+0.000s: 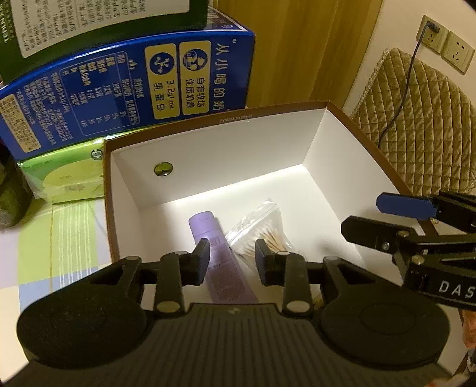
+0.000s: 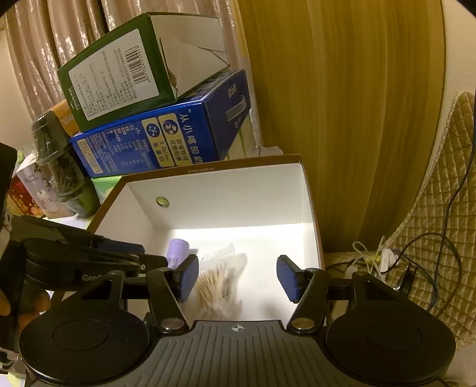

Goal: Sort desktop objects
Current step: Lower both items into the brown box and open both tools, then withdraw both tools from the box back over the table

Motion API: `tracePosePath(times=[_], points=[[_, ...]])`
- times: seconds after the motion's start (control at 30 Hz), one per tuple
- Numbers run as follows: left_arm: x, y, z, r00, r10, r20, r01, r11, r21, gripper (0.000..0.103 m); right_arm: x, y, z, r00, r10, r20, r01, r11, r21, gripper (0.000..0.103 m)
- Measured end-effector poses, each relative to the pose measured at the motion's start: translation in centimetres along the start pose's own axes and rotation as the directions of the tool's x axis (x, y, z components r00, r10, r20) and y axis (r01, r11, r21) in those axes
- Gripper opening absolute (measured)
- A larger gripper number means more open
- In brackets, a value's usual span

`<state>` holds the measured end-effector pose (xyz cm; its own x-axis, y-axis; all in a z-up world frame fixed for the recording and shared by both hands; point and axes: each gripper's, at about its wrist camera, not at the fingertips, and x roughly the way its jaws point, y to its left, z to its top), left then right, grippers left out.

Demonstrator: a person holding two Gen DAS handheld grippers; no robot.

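An open cardboard box, white inside with a brown rim, stands on the table. On its floor lie a purple tube and a clear bag of cotton swabs. My left gripper hovers over the tube, jaws narrowly open, and the tube shows through the gap without being pressed. My right gripper is open above the swab bag, which looks blurred and touches neither pad. The right gripper also reaches in over the box's right rim. The tube's cap peeks out by its left finger.
Behind the box a green carton lies on a blue milk carton, with a green tissue pack below. A dark jar stands at the left. A quilted chair cover, wall sockets and cables are at the right.
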<state>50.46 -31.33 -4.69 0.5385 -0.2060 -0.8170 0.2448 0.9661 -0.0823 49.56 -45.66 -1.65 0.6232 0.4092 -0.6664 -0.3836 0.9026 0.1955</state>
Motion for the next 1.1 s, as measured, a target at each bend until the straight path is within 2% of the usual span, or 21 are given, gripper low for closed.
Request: tracePosePath(times=[0.13,0.2,0.27,0.37,0.4,0.43,0.6,0.77,0.9,1.1], points=[[-0.9,0.2,-0.1,1.0,-0.001,0.012,0.001,1.0,-0.005,0.04,-0.5,0.3,-0.2,1.0,0.002,0.009,-0.001,1.0,-0.004,0.072],[-1.5,0.1,-0.1,1.0,0.013,0.026,-0.013,1.0,0.001,0.051,-0.9,0.4,-0.3,1.0,0.004,0.019,-0.004,1.0,0.001,0.079],[-2.2,0.1,-0.2,0.999,0.015,0.038,-0.015,1.0,0.0,0.056,-1.6,0.5,-0.4,0.999,0.007,0.04,-0.008,1.0,0.011,0.094],[-3.4,0.3,-0.5,0.998,0.006,0.058,-0.006,1.0,-0.006,0.067,-2.7,0.8,-0.4,0.997,0.022,0.068,-0.023,1.0,0.017,0.101],[-3.8,0.5,-0.7,0.998,0.012,0.063,-0.011,1.0,-0.01,0.074,-3.0,1.0,-0.4,0.997,0.024,0.076,-0.025,1.0,0.016,0.101],[-4.3,0.5,-0.8,0.997,0.018,0.071,-0.017,1.0,-0.014,0.075,-3.3,1.1,-0.4,0.997,0.024,0.079,-0.025,1.0,0.015,0.101],[-6.8,1.0,-1.6,0.994,0.02,0.111,-0.018,1.0,-0.022,0.077,-4.6,1.8,-0.5,0.996,0.029,0.089,-0.031,0.999,0.022,0.101],[-9.0,1.3,-2.6,0.989,0.068,0.133,-0.065,0.997,-0.03,0.079,-5.7,2.3,-1.1,0.997,0.004,0.078,-0.007,0.999,0.036,0.101],[-11.0,1.5,-3.7,0.985,0.083,0.153,-0.077,0.996,-0.043,0.084,-6.7,3.1,-1.8,0.997,-0.012,0.07,0.01,0.999,0.034,0.101],[-13.7,1.6,-5.6,0.978,0.096,0.182,-0.089,0.995,-0.05,0.084,-8.3,4.1,-2.7,0.997,-0.027,0.072,0.025,0.999,0.034,0.101]])
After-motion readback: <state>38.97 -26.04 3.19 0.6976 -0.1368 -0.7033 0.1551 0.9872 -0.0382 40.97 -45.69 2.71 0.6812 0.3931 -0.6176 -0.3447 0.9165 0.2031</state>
